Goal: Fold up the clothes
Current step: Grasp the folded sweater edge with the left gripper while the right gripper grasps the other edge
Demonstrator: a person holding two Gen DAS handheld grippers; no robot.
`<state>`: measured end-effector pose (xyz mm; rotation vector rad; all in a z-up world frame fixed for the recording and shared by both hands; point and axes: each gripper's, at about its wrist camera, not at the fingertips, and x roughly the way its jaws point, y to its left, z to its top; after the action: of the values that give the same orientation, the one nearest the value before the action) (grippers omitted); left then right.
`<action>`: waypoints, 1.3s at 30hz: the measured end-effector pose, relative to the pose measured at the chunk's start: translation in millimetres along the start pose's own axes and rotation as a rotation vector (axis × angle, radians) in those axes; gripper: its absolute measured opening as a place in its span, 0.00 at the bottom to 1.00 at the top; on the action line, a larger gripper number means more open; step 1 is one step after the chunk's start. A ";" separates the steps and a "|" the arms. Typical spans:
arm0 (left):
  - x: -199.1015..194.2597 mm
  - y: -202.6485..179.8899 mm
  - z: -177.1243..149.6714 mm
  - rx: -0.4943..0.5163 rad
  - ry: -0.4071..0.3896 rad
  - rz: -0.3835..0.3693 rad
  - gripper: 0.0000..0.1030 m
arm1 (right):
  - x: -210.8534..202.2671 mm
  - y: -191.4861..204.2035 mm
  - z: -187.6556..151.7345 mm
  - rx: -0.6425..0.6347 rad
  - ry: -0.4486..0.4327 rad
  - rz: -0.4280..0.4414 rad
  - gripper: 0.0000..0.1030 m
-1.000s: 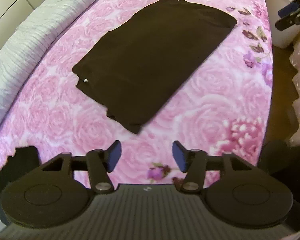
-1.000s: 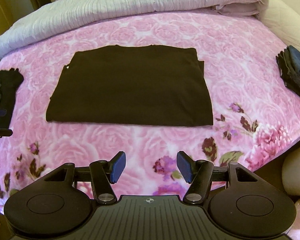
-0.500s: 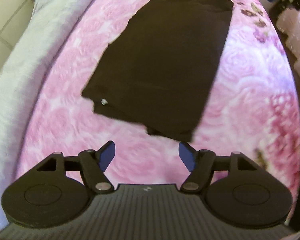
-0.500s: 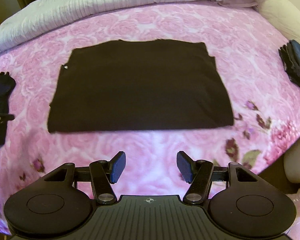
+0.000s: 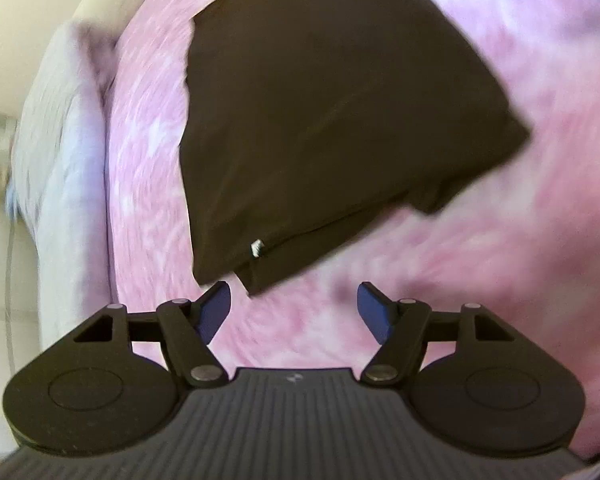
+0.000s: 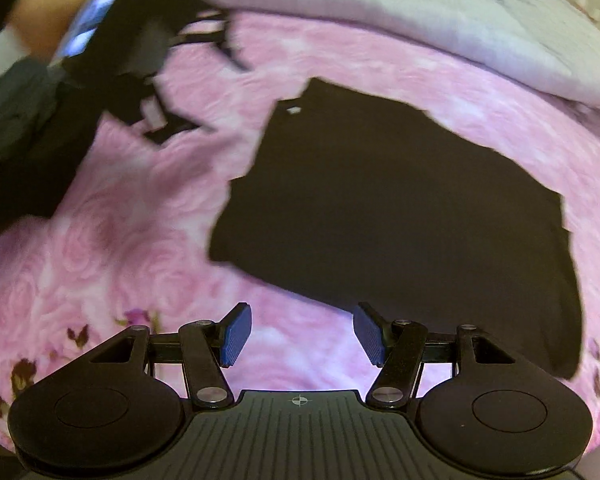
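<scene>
Both grippers have closed in on the dark garment; jaws wide apart, empty, just short of its edge

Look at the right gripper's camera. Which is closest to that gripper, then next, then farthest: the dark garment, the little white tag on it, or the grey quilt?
Seen from the right gripper:
1. Dark garment, its near edge just ahead of the fingertips, towards the right.
2. White tag, at the garment's far left corner.
3. Grey quilt, along the far edge of the bed, beyond the garment.

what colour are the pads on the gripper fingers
Blue, on black arms. The right gripper's pads show it best in the right wrist view, where their ribbed texture is sharp.
</scene>
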<state>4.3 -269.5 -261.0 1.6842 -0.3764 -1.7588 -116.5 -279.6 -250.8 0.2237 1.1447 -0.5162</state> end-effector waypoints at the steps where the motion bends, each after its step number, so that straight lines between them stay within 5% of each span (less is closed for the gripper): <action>1: 9.5 -1.3 -3.8 0.044 -0.014 0.009 0.64 | 7.8 5.6 0.3 -0.004 0.006 0.005 0.59; 15: 67.8 6.4 -22.4 0.410 -0.203 0.042 0.64 | 50.2 6.0 1.0 0.027 0.049 -0.047 0.59; 17: 71.1 10.4 -21.6 0.426 -0.213 0.031 0.53 | 55.5 11.3 2.5 -0.023 0.033 -0.055 0.59; 18: 72.5 12.8 -21.3 0.424 -0.214 0.019 0.48 | 57.9 16.6 3.4 -0.062 0.020 -0.059 0.59; 20: 74.5 18.2 -20.6 0.396 -0.206 -0.009 0.20 | 63.9 31.9 2.8 -0.177 -0.004 -0.068 0.59; 26: 75.1 27.6 -17.2 0.283 -0.195 -0.046 0.13 | 93.3 71.6 -10.9 -0.545 -0.037 -0.169 0.59; 33: 78.1 32.5 -16.6 0.239 -0.193 -0.056 0.10 | 111.8 79.0 -6.8 -0.691 -0.135 -0.194 0.58; 35: 75.9 34.0 -16.9 0.224 -0.192 -0.057 0.09 | 112.9 76.7 -1.1 -0.679 -0.142 -0.166 0.48; 37: 72.0 37.7 -16.9 0.211 -0.189 -0.062 0.08 | 108.4 69.6 7.4 -0.620 -0.132 -0.103 0.09; 39: 66.1 42.4 -16.4 0.205 -0.186 -0.060 0.07 | 94.4 58.5 13.2 -0.553 -0.156 -0.080 0.07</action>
<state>34.6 -338.8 -287.8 1.6898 -0.6133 -1.9854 -47.2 -260.8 -336.4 -0.3365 1.1039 -0.2655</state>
